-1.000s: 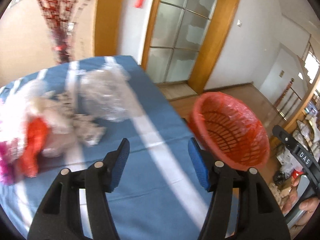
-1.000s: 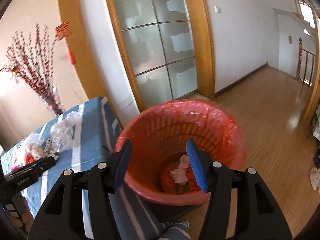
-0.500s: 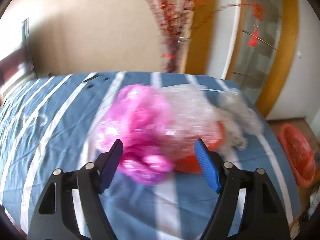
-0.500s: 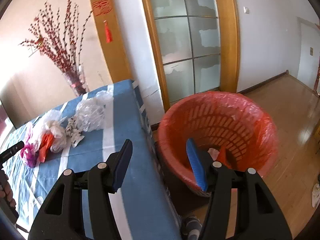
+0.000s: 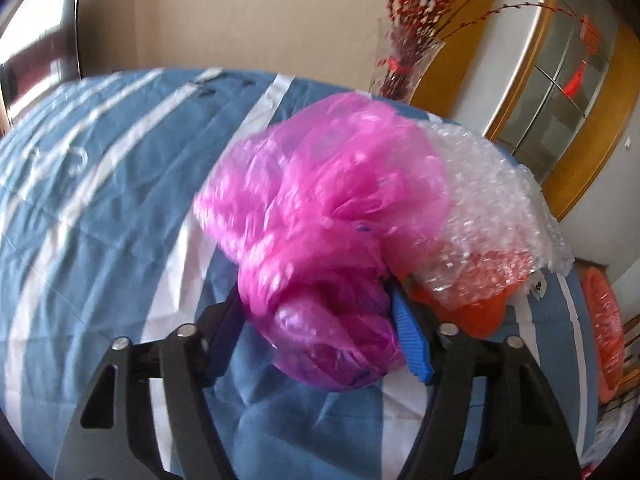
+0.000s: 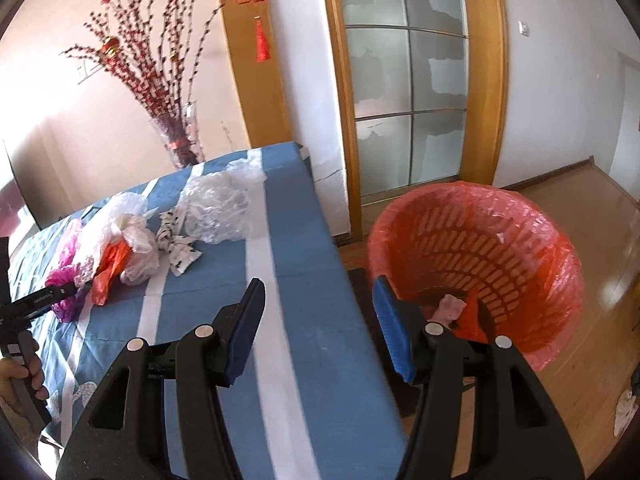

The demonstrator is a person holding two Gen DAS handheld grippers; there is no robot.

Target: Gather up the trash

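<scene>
Pink crinkly plastic bag (image 5: 320, 240) fills most of my left view, bunched between the fingers of my left gripper (image 5: 316, 320). The jaws are spread around its lower wad, and I can't tell if they're pinching it. It sits on the blue striped tablecloth (image 5: 100, 200), touching a bubble wrap sheet (image 5: 492, 200) and an orange bag (image 5: 476, 312). My right gripper (image 6: 316, 328) hangs wide open, holding nothing, over the table edge, just beside the red-lined trash basket (image 6: 480, 248) on the floor, which has a few scraps inside.
</scene>
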